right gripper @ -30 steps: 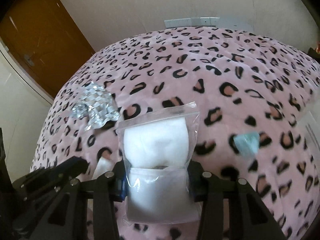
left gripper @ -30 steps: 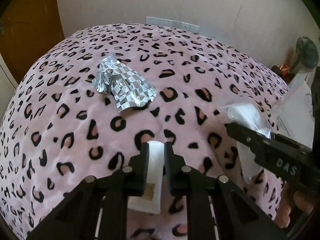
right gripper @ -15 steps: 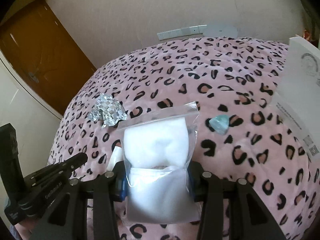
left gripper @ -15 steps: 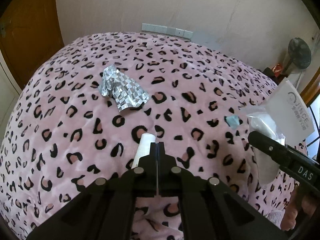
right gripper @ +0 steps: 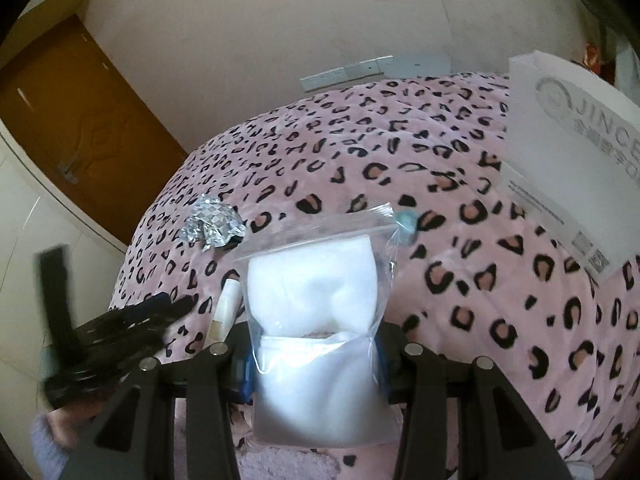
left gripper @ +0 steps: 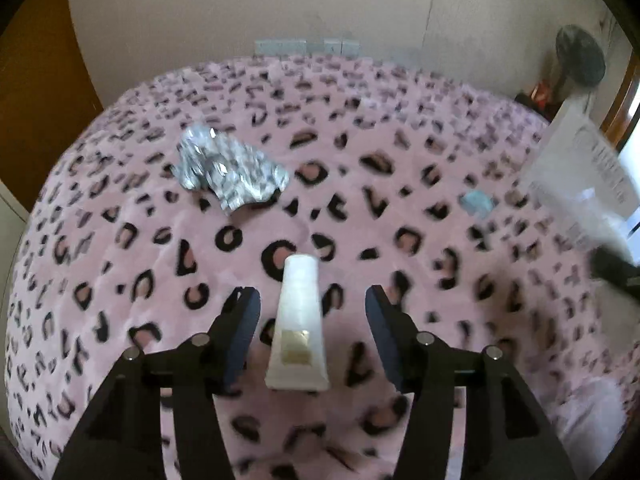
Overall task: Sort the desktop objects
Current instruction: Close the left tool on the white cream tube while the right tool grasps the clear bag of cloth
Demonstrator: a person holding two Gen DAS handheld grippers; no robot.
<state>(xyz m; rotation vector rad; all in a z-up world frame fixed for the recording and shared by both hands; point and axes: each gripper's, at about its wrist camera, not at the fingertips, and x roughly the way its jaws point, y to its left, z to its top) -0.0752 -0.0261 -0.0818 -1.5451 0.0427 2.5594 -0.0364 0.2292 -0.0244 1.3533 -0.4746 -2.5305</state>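
Observation:
A white squeeze tube (left gripper: pixel 299 320) lies on the pink leopard-print blanket (left gripper: pixel 400 120). My left gripper (left gripper: pixel 310 294) hovers over it; its jaws are opening and stand either side of the tube without touching it. The same tube (right gripper: pixel 226 308) and the left gripper (right gripper: pixel 160 308) show at the lower left of the right wrist view. My right gripper (right gripper: pixel 314 360) is shut on a clear zip bag (right gripper: pixel 316 280) of folded white material, held above the blanket. That bag is a blur at the right edge of the left wrist view (left gripper: pixel 592 216).
A crumpled silver foil wrapper (left gripper: pixel 228 168) (right gripper: pixel 214 226) lies far left on the blanket. A small teal lump (left gripper: pixel 476 202) (right gripper: pixel 408 222) sits to the right. A white printed box (right gripper: pixel 572 152) stands at the right edge. A brown door (right gripper: pixel 80 120) and a fan (left gripper: pixel 580 56) flank the bed.
The left jaws held the tube, then closed fully behind it, and now stand apart around it. The right gripper has carried the bag rightward and up, nearer the white box.

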